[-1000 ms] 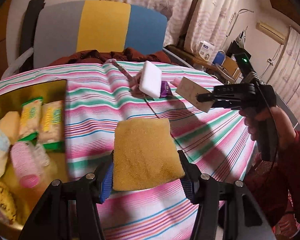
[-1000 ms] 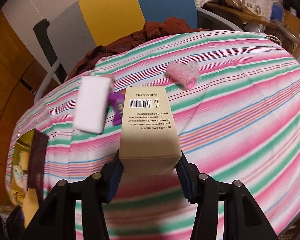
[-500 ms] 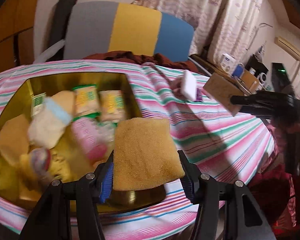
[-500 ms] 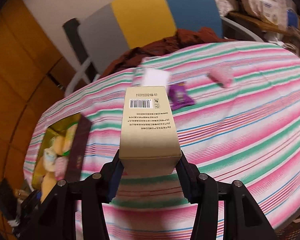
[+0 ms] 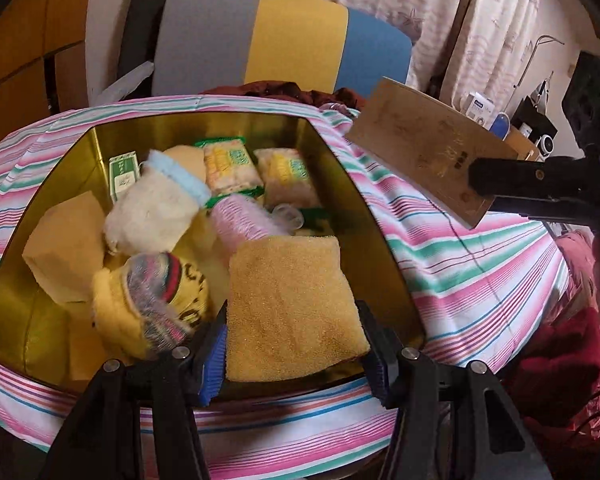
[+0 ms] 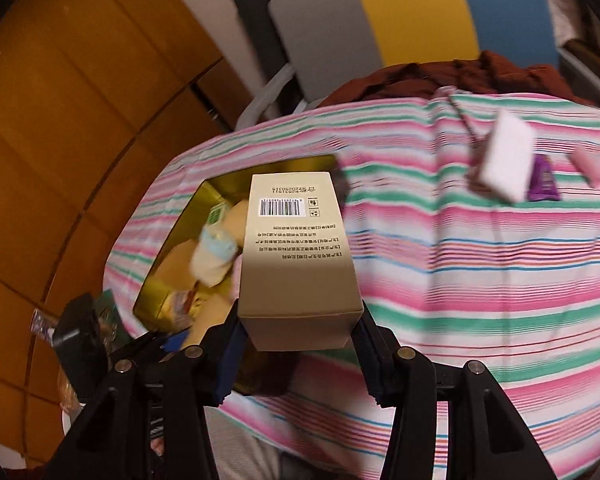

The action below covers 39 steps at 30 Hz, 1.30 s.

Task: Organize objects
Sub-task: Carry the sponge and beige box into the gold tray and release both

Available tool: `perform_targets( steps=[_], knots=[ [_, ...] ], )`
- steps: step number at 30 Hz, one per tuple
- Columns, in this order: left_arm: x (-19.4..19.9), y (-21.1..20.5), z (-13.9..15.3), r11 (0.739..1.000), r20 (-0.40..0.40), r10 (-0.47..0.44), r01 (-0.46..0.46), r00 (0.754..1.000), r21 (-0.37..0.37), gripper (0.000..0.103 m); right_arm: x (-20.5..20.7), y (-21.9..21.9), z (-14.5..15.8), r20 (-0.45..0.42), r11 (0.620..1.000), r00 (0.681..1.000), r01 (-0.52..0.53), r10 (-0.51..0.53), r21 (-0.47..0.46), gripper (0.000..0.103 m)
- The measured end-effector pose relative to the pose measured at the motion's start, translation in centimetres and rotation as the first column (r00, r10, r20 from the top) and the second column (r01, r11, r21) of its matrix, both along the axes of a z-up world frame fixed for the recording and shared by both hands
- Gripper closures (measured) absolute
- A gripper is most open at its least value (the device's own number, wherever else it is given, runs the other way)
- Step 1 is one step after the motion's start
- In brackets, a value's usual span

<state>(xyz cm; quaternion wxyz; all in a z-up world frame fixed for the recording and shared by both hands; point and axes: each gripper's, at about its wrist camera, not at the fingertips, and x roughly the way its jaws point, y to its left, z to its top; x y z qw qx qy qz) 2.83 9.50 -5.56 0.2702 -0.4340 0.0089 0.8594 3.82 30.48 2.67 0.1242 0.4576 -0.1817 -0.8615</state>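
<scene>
- Left gripper (image 5: 292, 354) is clamped on a yellow sponge (image 5: 292, 308), hanging over the near right corner of the gold tin (image 5: 342, 168), which is already pretty stuffed: socks, snack packs, a pink roller.
- Right gripper (image 6: 298, 338) is squeezing a tan carton (image 6: 296, 252) by its near end, up in the air at the tin's right edge; in the left wrist view it sits around 2 o'clock from the sponge.
- What could go wrong imo: both loads are headed for the same tin, so the carton could knock into the sponge or the other gripper. With the pile that high, either one could land on top and slide out over the rim.
- The carton is only held at one end, so a bump might twist it loose.
- Worktop (image 6: 460, 280) has a pink, green and white striped cloth; a white block (image 6: 506, 160) and a purple packet (image 6: 544, 180) are left at 1 o'clock in the right wrist view.
- Room: a grey-yellow-blue chair (image 5: 284, 40) behind, patterned curtains, wood panelling.
</scene>
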Motion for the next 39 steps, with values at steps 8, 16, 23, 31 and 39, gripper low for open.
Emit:
perform_targets(
  steps=[8,16,23,31,39],
  knots=[
    [-1.2,-1.4,-0.7,0.998,-0.009,0.041,-0.041,0.999,-0.056,0.046,-0.4,-4.1,-0.8,0.032,0.997,0.997,-0.067,0.066,0.03,0.052],
    [-1.0,-3.3,0.4,0.989,-0.01,0.142,-0.142,0.99,0.037,0.039,-0.8,-6.4,-1.4,0.043,0.987,0.996,-0.085,0.08,0.138,0.052],
    [-0.3,-5.4,2.3,0.953,-0.027,0.254,-0.245,0.967,0.176,0.039,-1.3,-8.0,-1.9,0.044,0.971,0.997,-0.071,0.063,0.229,0.052],
    [0.0,-6.7,4.4,0.926,-0.093,0.31,-0.278,0.946,0.255,0.037,-1.1,-8.8,-1.8,0.03,0.98,0.996,-0.087,0.083,0.179,0.032],
    [-0.1,-7.3,4.8,0.92,-0.127,0.351,-0.317,0.928,0.231,0.036,-0.5,-7.6,-1.4,0.009,0.984,0.999,-0.05,0.049,0.17,0.032]
  ],
)
